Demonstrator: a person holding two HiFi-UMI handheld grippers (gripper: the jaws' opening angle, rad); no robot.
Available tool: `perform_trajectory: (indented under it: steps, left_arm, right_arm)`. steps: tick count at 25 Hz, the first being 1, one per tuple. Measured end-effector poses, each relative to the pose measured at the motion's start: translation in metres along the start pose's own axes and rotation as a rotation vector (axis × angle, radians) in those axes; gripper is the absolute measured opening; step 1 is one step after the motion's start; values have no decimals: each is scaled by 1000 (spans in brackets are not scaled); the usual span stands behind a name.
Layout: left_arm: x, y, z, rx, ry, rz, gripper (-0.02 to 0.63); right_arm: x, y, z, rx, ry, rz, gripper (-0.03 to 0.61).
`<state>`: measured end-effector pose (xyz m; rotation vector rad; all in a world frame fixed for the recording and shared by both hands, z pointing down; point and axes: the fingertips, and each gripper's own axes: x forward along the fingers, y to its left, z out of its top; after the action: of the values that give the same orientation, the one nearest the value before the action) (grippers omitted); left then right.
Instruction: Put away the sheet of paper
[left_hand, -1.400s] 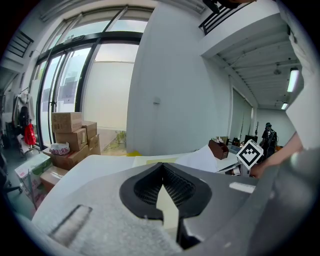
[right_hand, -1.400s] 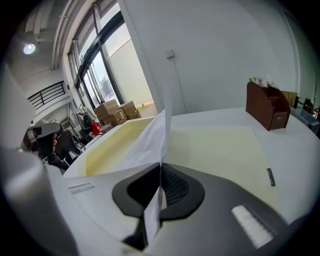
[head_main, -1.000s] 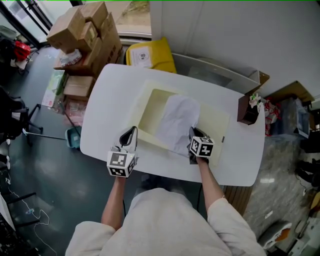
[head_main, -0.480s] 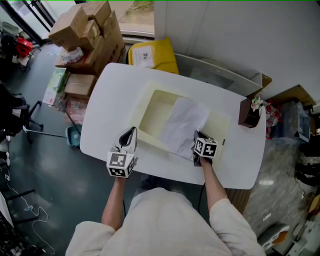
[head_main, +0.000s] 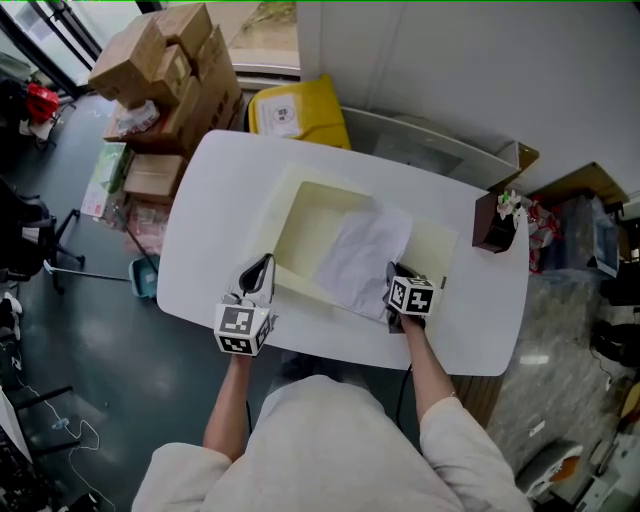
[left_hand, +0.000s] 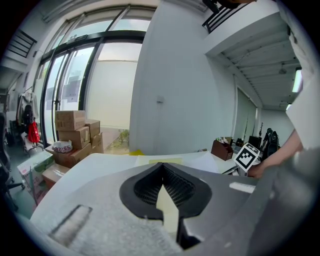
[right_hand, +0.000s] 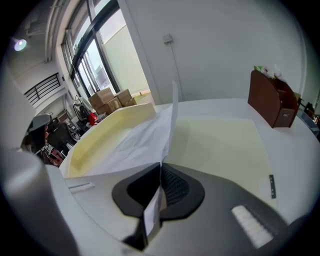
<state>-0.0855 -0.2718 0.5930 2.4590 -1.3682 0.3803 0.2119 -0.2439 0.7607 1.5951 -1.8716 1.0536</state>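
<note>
A white sheet of paper (head_main: 360, 255) lies slanted across the open cream box (head_main: 292, 192) and the cream lid panel (head_main: 437, 250) beside it. My right gripper (head_main: 391, 272) is shut on the sheet's near corner. In the right gripper view the paper (right_hand: 145, 140) rises from between the closed jaws and fans out over the box wall (right_hand: 112, 125). My left gripper (head_main: 262, 263) hovers at the box's near left edge, jaws together and nothing in them. In the left gripper view (left_hand: 161, 167) the tips meet over the white table.
A brown desk organiser (head_main: 495, 220) stands at the table's right end, also visible as the organiser (right_hand: 272, 102) in the right gripper view. Beyond the white table (head_main: 210, 200) sit stacked cardboard boxes (head_main: 170, 70) and a yellow bin (head_main: 295, 110). A wall runs behind.
The sheet has dropped from a bulging arch to a flatter spread over the box and lid. My right gripper has shifted slightly right and lower with the corner. The left gripper has stayed put.
</note>
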Motion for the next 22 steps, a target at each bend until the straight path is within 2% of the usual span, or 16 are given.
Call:
perform_trajectory:
  steps: [11,22]
  left_arm:
    - [-17,18,-3,-11,0,46,2]
    - [-29,37,-4,-25,-5,79,2]
  right_arm:
    - [26,47,15,-21,-4,69,5]
    - [46,83,30,-52,-7,95,5]
